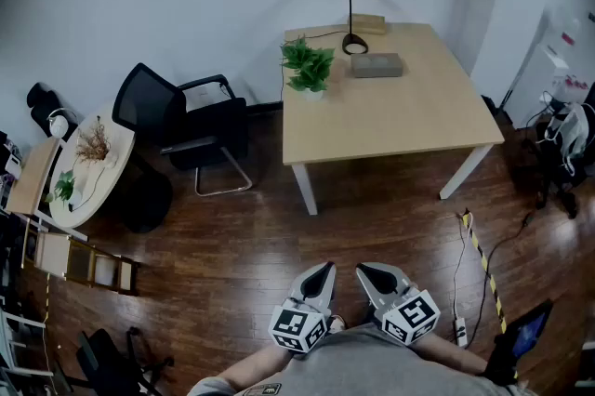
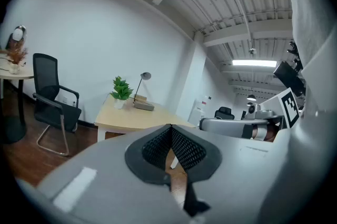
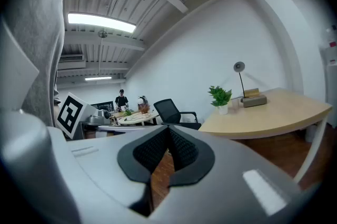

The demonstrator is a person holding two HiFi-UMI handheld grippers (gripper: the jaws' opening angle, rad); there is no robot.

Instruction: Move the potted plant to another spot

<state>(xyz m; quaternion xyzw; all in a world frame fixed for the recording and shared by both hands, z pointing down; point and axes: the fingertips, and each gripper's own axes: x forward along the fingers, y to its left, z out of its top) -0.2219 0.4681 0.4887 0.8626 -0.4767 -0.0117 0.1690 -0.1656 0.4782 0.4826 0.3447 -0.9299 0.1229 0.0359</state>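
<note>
A small green potted plant (image 1: 308,67) in a white pot stands near the far left corner of a light wooden table (image 1: 400,120). It also shows in the left gripper view, potted plant (image 2: 121,90), and in the right gripper view, potted plant (image 3: 220,98), far off in both. My left gripper (image 1: 325,268) and right gripper (image 1: 362,270) are held close to my body over the wooden floor, well short of the table. Both are shut with nothing between the jaws: left gripper (image 2: 170,127), right gripper (image 3: 167,129).
On the table stand a grey desk lamp (image 1: 353,8), a grey box (image 1: 376,65) and a wooden block (image 1: 371,23). A black office chair (image 1: 186,125) sits left of the table. A round side table (image 1: 113,173) with plants is at far left. Cables and a power strip (image 1: 459,329) lie at right.
</note>
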